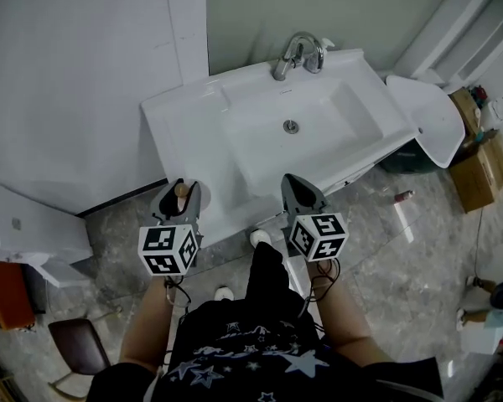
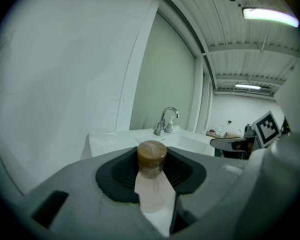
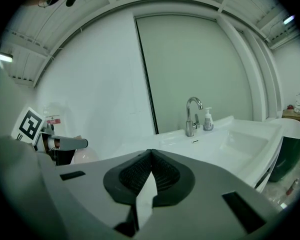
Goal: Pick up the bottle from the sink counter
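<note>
A small bottle (image 2: pixel 152 184) with a pale pink body and a brown cap (image 2: pixel 151 154) stands upright between the jaws of my left gripper (image 2: pixel 151 156), which is shut on it. From the head view the left gripper (image 1: pixel 181 201) hangs just in front of the white sink counter (image 1: pixel 189 111), near its front left corner, and the bottle's cap (image 1: pixel 181 190) shows between the jaws. My right gripper (image 1: pixel 298 193) is at the counter's front edge near the basin. Its jaws (image 3: pixel 150 159) are shut with nothing between them.
A chrome faucet (image 1: pixel 295 55) and a soap dispenser (image 3: pixel 208 119) stand at the back of the basin (image 1: pixel 292 126). A white lid-shaped fixture (image 1: pixel 427 115) and a cardboard box (image 1: pixel 478 162) lie to the right. A white box (image 1: pixel 33 229) and a chair (image 1: pixel 75 346) are at the left.
</note>
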The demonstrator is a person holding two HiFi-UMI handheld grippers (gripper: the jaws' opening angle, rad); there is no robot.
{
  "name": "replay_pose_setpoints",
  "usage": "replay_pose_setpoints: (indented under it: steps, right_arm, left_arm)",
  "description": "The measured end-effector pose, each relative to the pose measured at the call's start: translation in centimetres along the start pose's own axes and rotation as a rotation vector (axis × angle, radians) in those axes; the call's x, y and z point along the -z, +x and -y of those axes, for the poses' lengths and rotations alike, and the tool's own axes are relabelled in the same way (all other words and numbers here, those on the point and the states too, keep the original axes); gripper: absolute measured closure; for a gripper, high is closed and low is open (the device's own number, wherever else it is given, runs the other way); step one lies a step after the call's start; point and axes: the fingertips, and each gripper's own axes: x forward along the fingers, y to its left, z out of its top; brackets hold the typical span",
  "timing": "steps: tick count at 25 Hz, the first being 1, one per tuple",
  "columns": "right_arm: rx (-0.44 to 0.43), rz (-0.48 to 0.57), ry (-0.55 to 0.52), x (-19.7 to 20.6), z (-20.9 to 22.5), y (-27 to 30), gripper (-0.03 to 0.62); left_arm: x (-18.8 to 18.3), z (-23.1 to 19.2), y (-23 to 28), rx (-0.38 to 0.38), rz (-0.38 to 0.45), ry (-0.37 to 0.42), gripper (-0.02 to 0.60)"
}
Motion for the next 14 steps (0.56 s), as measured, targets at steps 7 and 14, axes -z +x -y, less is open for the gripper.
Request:
replay_pose_setpoints:
  steps: [7,14]
  right_arm:
    - [0.046,0.020,0.015,1.3,-2.4,-5.2,0.592]
    - [0.067,0.026,0.016,3.2,-4.9,-9.2,0.592]
  left_arm:
    - [0.9,1.4,-4.8,0.043,0.012,0.015,0.434]
    - [2.0,2.4,-8.9,0.078,0.030,0.022,0.434]
